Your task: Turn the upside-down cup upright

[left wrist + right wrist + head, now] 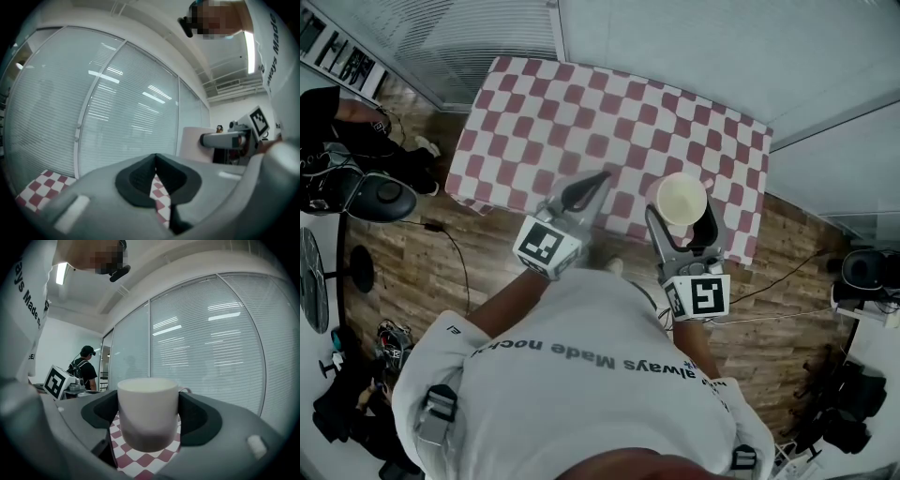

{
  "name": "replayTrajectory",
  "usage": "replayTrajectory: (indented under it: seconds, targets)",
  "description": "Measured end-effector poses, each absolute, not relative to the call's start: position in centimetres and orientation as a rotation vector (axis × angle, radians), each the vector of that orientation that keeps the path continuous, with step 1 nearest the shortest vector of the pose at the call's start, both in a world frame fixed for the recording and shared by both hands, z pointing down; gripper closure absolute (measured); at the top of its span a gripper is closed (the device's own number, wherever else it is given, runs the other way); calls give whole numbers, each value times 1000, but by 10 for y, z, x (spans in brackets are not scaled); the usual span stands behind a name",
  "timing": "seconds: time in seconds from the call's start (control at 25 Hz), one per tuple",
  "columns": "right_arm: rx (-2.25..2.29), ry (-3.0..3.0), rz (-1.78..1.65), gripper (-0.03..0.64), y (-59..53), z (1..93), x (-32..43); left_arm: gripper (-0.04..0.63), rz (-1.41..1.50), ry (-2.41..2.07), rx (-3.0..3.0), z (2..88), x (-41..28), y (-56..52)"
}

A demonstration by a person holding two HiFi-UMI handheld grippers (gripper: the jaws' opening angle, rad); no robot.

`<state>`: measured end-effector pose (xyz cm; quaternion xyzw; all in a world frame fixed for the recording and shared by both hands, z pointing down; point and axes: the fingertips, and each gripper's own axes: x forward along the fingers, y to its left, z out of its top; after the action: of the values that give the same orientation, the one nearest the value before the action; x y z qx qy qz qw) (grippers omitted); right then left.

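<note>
White round cup (147, 413) sits mouth-up in the right claw (149, 420), squeezed on both sides, high over the red-and-white checked surface (609, 112). The left claw (155, 174) is shut tight, holding nothing.

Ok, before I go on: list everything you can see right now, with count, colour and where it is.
table: one, red-and-white checked cloth, in front of the person
cup: one, white, upright, held above the table near its front edge
glass walls with blinds: several panels, grey-white, behind the table
floor: brown wood, around the table
cable: one, black, on the floor at left
bystander: one, in black, far left
left gripper: one, grey, shut and empty, over the table's front edge
right gripper: one, grey, shut on the cup
shirt: one, white, bottom of the head view
</note>
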<state>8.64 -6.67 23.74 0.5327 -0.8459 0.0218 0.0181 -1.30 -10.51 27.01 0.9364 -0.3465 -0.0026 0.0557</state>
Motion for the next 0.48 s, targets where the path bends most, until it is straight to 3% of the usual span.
replayTrajectory:
  seconds: [0.48]
  targets:
    - [1731, -2844, 646, 221, -64, 250, 104, 591, -24, -1010, 2843, 271, -12, -93]
